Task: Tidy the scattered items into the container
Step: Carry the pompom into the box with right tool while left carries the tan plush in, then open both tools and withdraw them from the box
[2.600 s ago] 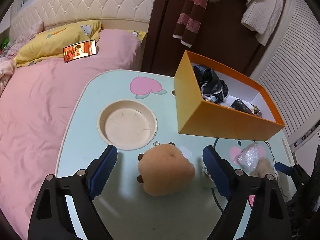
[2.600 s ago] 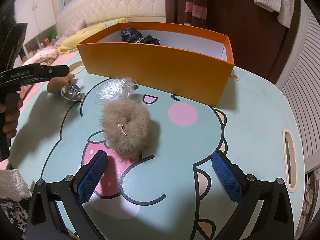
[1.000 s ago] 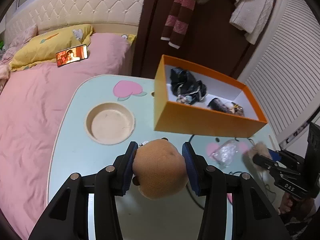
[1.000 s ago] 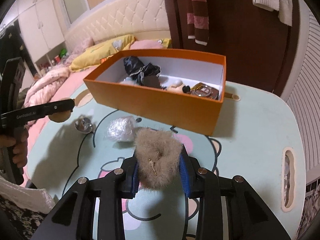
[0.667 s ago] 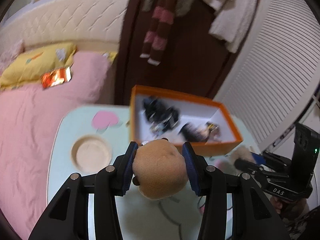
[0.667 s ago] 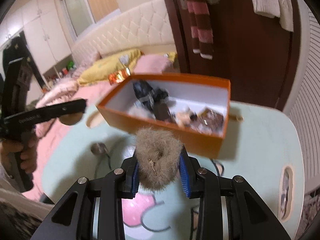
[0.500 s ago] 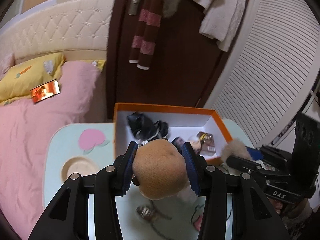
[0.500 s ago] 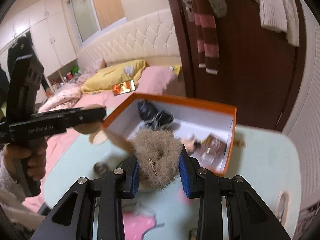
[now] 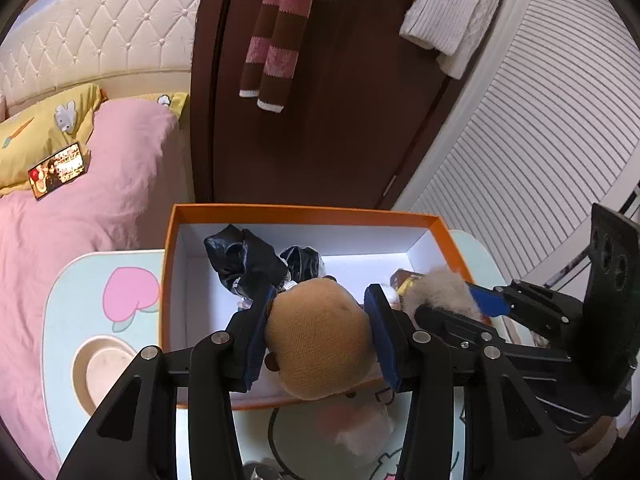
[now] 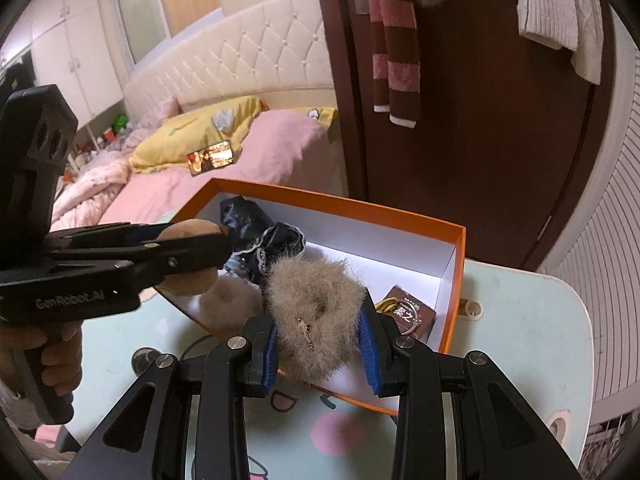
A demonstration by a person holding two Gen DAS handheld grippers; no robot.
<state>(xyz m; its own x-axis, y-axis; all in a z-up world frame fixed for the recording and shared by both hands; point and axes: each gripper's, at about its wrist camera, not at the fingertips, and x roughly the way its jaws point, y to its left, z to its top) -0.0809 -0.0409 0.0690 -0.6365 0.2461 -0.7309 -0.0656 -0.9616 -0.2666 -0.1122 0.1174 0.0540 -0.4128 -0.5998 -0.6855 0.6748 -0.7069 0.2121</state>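
Bedroom setting: a pink bed (image 9: pixel 80 216) and a dark door (image 9: pixel 320 120) stand behind the pale-green bench (image 9: pixel 60 320), which carries the orange box (image 9: pixel 168 280), the container for this task. Both hand-held grippers hang over the box's near wall. Left hand-held gripper (image 9: pixel 320 336): jaws narrowed onto the tan plush ball (image 9: pixel 320 344), held above the near-centre of the box interior. Right hand-held gripper (image 10: pixel 320 340): jaws narrowed onto the furry scrunchie (image 10: pixel 316 304), held above the near edge, towards the right end beside a brown packet (image 10: pixel 412 312). Black fabric (image 9: pixel 244 264) occupies the left half of the box. Judgement: each item has open box floor directly below and slightly ahead, so release calls for little further travel; the left load sits deeper over the interior
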